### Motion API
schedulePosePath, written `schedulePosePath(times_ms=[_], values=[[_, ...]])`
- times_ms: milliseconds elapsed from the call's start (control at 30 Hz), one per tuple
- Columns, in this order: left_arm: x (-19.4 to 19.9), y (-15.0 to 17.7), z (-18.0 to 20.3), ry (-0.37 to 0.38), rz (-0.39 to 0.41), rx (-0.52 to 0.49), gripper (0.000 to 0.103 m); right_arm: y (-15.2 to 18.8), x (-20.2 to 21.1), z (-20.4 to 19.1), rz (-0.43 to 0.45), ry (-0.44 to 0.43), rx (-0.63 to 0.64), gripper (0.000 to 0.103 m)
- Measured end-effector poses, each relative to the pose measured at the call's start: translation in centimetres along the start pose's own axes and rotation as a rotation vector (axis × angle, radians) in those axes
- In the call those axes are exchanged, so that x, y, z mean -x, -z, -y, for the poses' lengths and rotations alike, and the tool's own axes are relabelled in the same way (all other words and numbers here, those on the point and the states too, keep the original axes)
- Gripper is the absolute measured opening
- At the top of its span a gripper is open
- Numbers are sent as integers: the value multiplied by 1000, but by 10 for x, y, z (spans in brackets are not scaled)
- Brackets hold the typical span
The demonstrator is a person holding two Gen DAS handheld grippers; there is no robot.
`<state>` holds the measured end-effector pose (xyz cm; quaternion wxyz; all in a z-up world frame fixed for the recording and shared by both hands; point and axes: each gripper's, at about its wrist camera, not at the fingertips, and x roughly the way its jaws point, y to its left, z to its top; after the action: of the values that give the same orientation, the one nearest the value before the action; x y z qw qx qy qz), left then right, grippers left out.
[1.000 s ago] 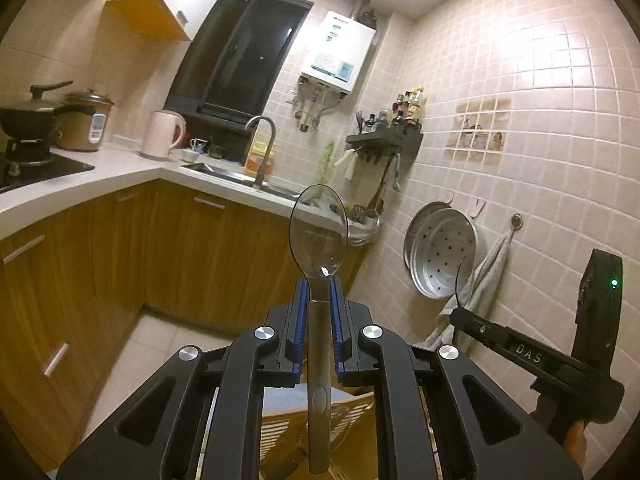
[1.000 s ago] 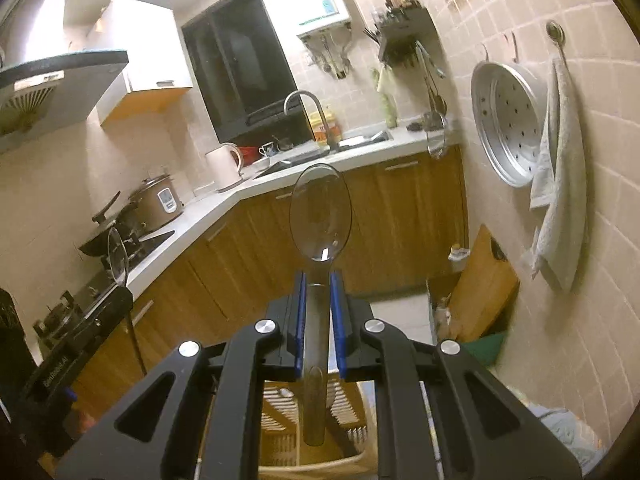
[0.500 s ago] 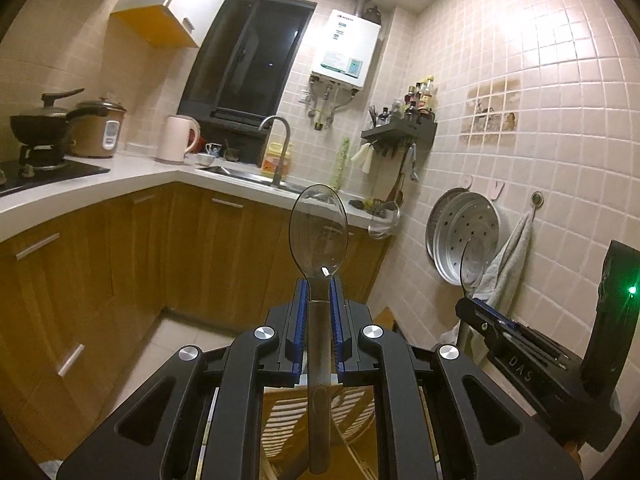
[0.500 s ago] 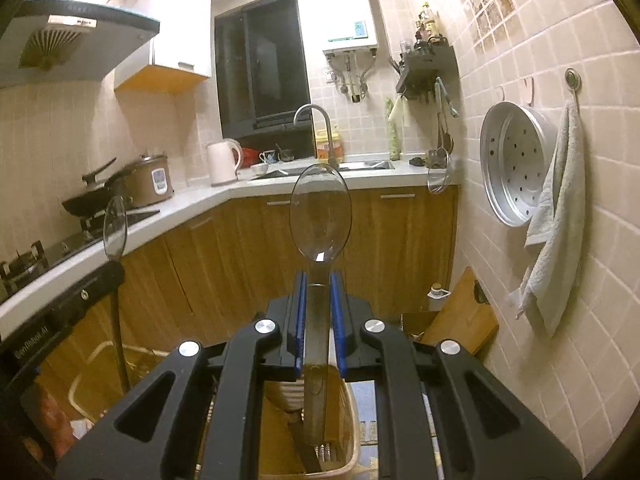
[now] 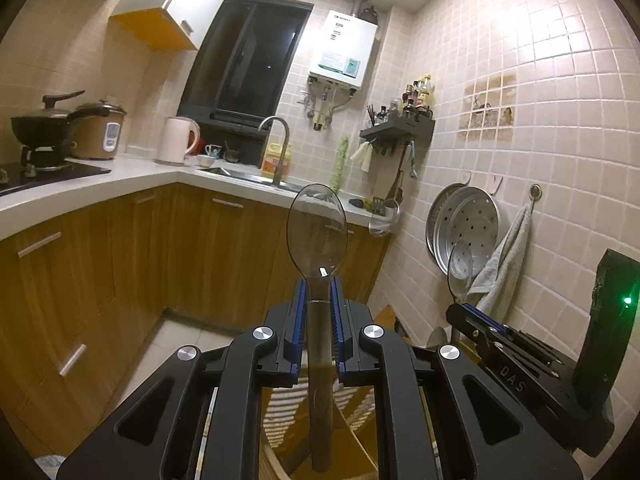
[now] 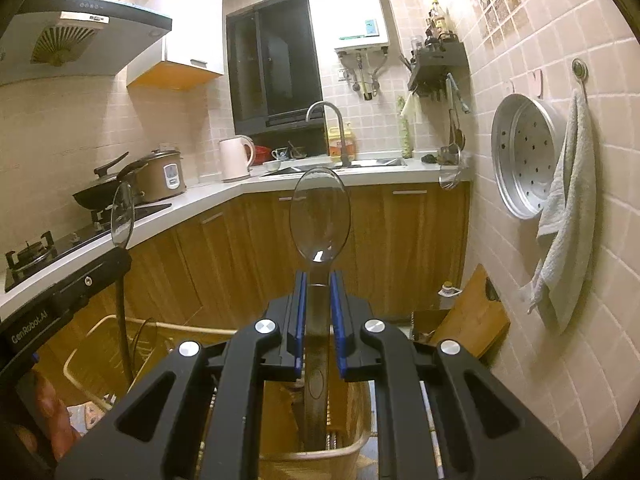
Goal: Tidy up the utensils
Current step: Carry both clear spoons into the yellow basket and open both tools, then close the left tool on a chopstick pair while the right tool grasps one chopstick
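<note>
Left gripper (image 5: 319, 300) is clamped on a clear plastic spoon (image 5: 317, 228), bowl up, handle hanging straight down. Right gripper (image 6: 319, 292) grips a second clear spoon (image 6: 320, 216) likewise upright, its handle reaching into a slatted wooden basket (image 6: 352, 446) below.

1. Clear spoon (image 5: 317, 232): transparent glossy plastic, smooth.
2. Left gripper (image 5: 318, 312): matt black plastic; ribbed blue pads (image 5: 299, 312).
3. Base cabinets (image 5: 120, 264): wood grain, satin finish.
4. Worktop (image 5: 132, 174): smooth, white, glossy.
5. Right wall tiles (image 5: 540, 80): small glazed ceramic, shiny.
6. Perforated steamer tray (image 6: 524, 160): dull metal.
7. Towel (image 6: 568, 216): rough cloth.
8. Near basket (image 6: 316, 458): pale wood.
</note>
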<state>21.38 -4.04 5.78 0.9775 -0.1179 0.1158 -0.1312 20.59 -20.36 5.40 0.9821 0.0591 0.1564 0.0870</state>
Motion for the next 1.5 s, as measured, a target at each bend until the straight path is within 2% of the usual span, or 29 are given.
schedulePosePath(times_ms=[67,133,200,267,467,567,633,700,767,800,867,967,1100,1200,1367,1433,1500], values=[[4,1,0,6,-5,-2,16,1,4,2,-8,-5,-6,11],[9,1,0,12,-10,-8,16,2,9,3,-24,-12,-4,12],[15,0,-1,15,-12,-9,19,3,14,3,-41,-30,-8,18],[24,0,-3,13,-14,-6,22,4,22,3,-53,-37,-7,19],[56,-8,-14,39,-24,41,31,5,50,8,-86,-71,-48,21],[75,-16,-15,59,-38,46,33,0,66,12,-101,-92,-79,31],[85,-20,-13,67,-54,38,34,-3,81,14,-104,-117,-98,45],[97,-25,-11,78,-86,25,35,-6,92,16,-113,-138,-117,46],[109,-28,-13,115,-132,41,37,-9,103,17,-133,-148,-134,46],[113,-29,-14,136,-160,50,40,-10,108,15,-165,-130,-133,46],[122,-28,-17,168,-229,62,41,-9,111,10,-243,-101,-114,46],[128,-22,-23,155,-313,62,41,-1,119,1,-356,-75,-80,46],[132,-2,-36,123,-460,81,39,18,123,-8,-491,-83,-67,46],[131,21,-39,97,-581,47,39,37,124,-15,-585,-81,-57,46],[123,69,-37,112,-787,-40,39,68,119,-23,-704,-47,-8,45],[117,90,-33,101,-865,-77,39,82,116,-24,-764,-48,-8,35],[113,111,-32,107,-937,-111,39,94,112,-22,-822,-73,-41,35]])
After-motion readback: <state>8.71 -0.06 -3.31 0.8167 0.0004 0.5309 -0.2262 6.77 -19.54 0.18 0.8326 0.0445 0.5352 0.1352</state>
